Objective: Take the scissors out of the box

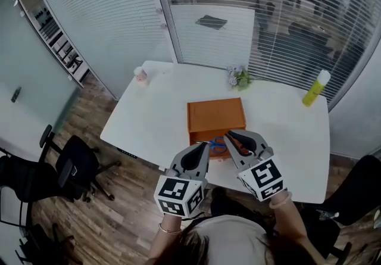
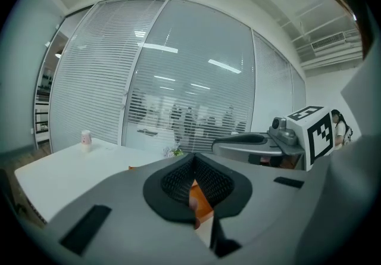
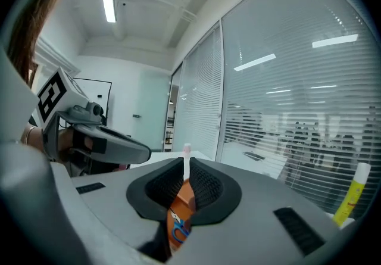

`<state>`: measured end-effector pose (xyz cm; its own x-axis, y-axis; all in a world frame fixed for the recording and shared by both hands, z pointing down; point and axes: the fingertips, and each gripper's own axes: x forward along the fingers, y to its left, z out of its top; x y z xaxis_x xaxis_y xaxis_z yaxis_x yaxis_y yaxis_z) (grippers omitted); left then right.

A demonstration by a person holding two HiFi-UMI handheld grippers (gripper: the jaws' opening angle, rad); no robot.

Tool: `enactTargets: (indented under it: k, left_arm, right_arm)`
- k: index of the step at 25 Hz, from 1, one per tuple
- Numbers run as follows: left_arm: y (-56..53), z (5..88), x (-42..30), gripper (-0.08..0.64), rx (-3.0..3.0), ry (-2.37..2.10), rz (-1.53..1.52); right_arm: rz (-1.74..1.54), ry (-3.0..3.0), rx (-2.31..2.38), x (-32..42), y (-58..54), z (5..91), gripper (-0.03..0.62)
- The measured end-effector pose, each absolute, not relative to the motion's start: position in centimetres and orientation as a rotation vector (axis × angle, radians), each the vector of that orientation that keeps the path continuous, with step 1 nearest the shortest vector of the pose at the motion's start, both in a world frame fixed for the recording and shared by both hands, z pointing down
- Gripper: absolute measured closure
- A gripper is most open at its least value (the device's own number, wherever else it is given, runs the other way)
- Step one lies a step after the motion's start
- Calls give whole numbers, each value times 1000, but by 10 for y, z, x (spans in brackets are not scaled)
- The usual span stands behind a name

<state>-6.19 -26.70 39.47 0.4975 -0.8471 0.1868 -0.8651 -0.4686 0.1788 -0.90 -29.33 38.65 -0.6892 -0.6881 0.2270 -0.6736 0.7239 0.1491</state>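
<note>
An orange box (image 1: 215, 115) sits mid-table with its front drawer pulled toward me. Blue-handled scissors (image 1: 219, 146) lie in that drawer. My left gripper (image 1: 199, 152) hovers just left of the drawer's front, jaws together. My right gripper (image 1: 234, 137) is over the drawer's right side, close above the scissors, jaws parted a little with nothing between them. In the right gripper view the narrow gap of the right gripper (image 3: 183, 171) frames the box (image 3: 181, 201) and the scissors (image 3: 178, 231). The left gripper (image 2: 193, 165) shows pads meeting, with the box (image 2: 200, 199) beyond.
The white table (image 1: 155, 115) carries a small cup (image 1: 140, 74) at the far left, a flower sprig (image 1: 239, 77) behind the box and a yellow bottle (image 1: 314, 90) at the far right. A black office chair (image 1: 77, 165) stands left of the table. Glass walls with blinds lie beyond.
</note>
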Motion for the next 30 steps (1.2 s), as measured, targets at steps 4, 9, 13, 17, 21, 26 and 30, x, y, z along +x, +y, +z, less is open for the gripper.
enactTargets:
  k: [4, 9, 13, 17, 21, 26, 30]
  left_arm:
    - [-282, 396, -65, 543, 2481, -1474, 106]
    - [-296, 396, -67, 542, 2475, -1486, 107]
    - [-303, 397, -68, 543, 2455, -1495, 101]
    - [-311, 403, -69, 543, 2440, -1506, 110]
    - [-319, 407, -74, 543, 2422, -1520, 111]
    - [-329, 410, -80, 543, 2404, -1532, 111]
    - [-337, 413, -84, 543, 2393, -1542, 112]
  right_arm:
    - [-83, -2642, 994, -15, -303, 400, 534]
    - [-86, -2624, 891, -25, -311, 415, 526]
    - [-84, -2602, 799, -29, -312, 431, 517]
    - [-81, -2572, 722, -32, -316, 451, 511]
    - [-81, -2536, 647, -38, -319, 468, 505]
    - [-84, -2487, 576, -42, -326, 487, 500]
    - [-94, -2443, 535, -42, -333, 501, 492]
